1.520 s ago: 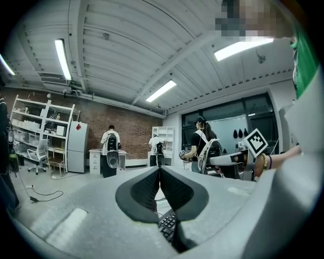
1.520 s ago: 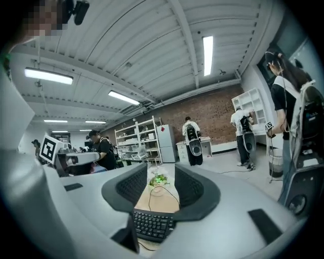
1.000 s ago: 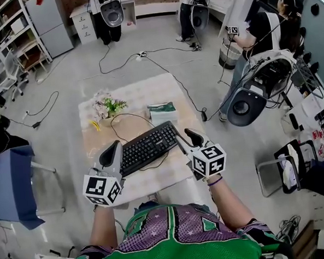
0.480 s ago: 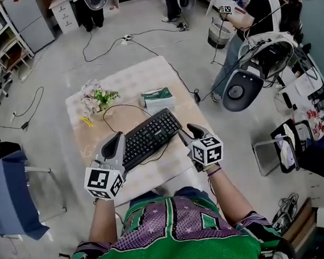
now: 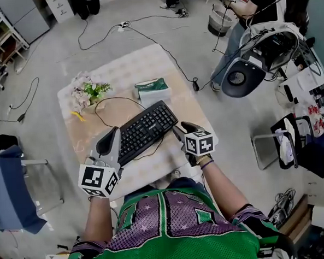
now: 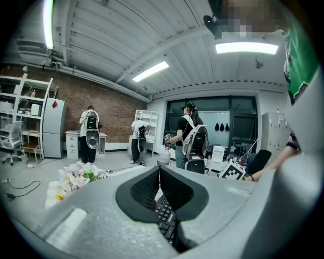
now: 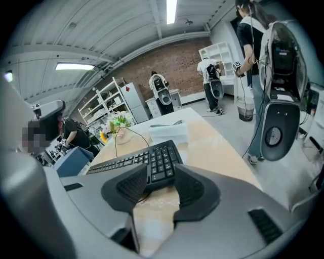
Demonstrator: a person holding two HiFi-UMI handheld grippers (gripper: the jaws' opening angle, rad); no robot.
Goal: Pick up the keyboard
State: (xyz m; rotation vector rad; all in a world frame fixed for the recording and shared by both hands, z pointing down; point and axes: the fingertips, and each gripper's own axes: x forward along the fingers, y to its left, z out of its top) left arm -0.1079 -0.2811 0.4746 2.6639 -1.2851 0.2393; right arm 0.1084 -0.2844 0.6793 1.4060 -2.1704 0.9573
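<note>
A black keyboard (image 5: 143,132) lies slantwise on the pale low table (image 5: 142,67), its cable looping towards the far side. My left gripper (image 5: 110,139) hovers at the keyboard's left end, shut with nothing in it. In the left gripper view the closed jaws (image 6: 158,171) hide most of the keyboard (image 6: 166,222), leaving only a few keys visible below them. My right gripper (image 5: 182,130) is at the keyboard's right end. Its jaws (image 7: 154,189) stand open, with the keyboard's number-pad end (image 7: 161,158) just ahead of them. The pads do not press on it.
A bunch of flowers (image 5: 88,92) and a green-topped white pack (image 5: 151,89) lie on the table's far part. A blue chair (image 5: 12,184) stands left of the table and a folding chair (image 5: 278,149) stands right. Cables cross the floor. People carrying gear stand at the back.
Both grippers have come down towards the table, the right one further and tipping downward at the keyboard's right end. The jaws have stayed as they were and the keyboard has not moved.
</note>
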